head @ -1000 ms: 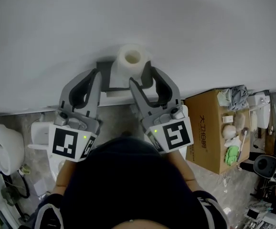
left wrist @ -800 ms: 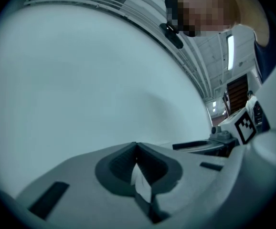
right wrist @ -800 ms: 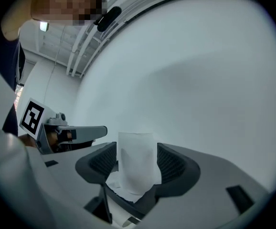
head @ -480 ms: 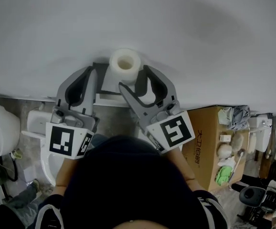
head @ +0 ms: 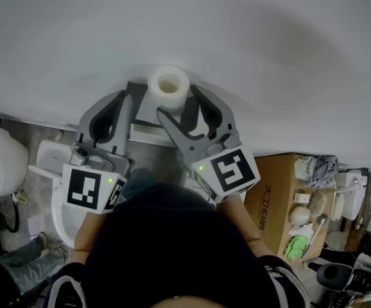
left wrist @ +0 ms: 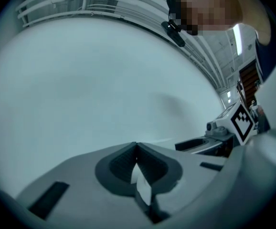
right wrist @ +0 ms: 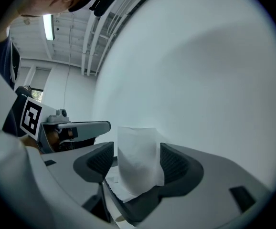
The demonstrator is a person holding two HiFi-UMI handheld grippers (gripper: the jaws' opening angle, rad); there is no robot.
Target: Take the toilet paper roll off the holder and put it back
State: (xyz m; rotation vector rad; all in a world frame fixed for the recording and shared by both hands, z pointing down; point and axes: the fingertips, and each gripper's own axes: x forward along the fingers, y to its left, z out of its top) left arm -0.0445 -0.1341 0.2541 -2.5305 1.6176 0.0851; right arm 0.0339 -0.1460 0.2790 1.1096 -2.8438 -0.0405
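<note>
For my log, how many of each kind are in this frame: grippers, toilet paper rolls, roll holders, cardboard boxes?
grippers: 2 (left gripper, right gripper)
toilet paper roll: 1
holder: 1
cardboard box: 1
total: 5

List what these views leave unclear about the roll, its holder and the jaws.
Holder: head view, largely covered by the toilet paper roll and right gripper.
White sliver between the shut jaws of the left gripper: left gripper view, too small to identify.
Items on the cardboard box: head view, too small.
</note>
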